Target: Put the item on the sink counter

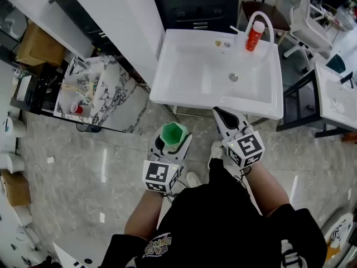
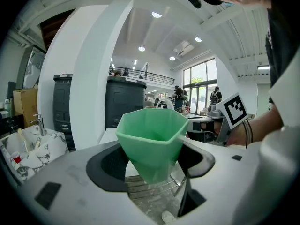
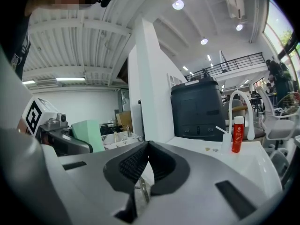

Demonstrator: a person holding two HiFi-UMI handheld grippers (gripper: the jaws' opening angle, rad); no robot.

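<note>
A green faceted cup (image 1: 174,134) is held upright in my left gripper (image 1: 172,142), just short of the white sink's (image 1: 167,88) front edge. In the left gripper view the cup (image 2: 152,142) fills the space between the dark pads (image 2: 105,167), which are shut on its lower part. My right gripper (image 1: 227,119) hovers at the sink's front rim, to the right of the cup, jaws shut and empty. In the right gripper view its pads (image 3: 133,163) meet, with the sink counter (image 3: 248,165) ahead and the cup (image 3: 87,134) at the left.
A red bottle (image 1: 254,36) stands by the white faucet (image 1: 262,20) at the sink's back right; it shows again as the red bottle (image 3: 238,134). A dark cabinet (image 1: 198,4) is behind the sink. A marble basin (image 1: 92,91) with clutter sits left, a dark frame (image 1: 301,102) right.
</note>
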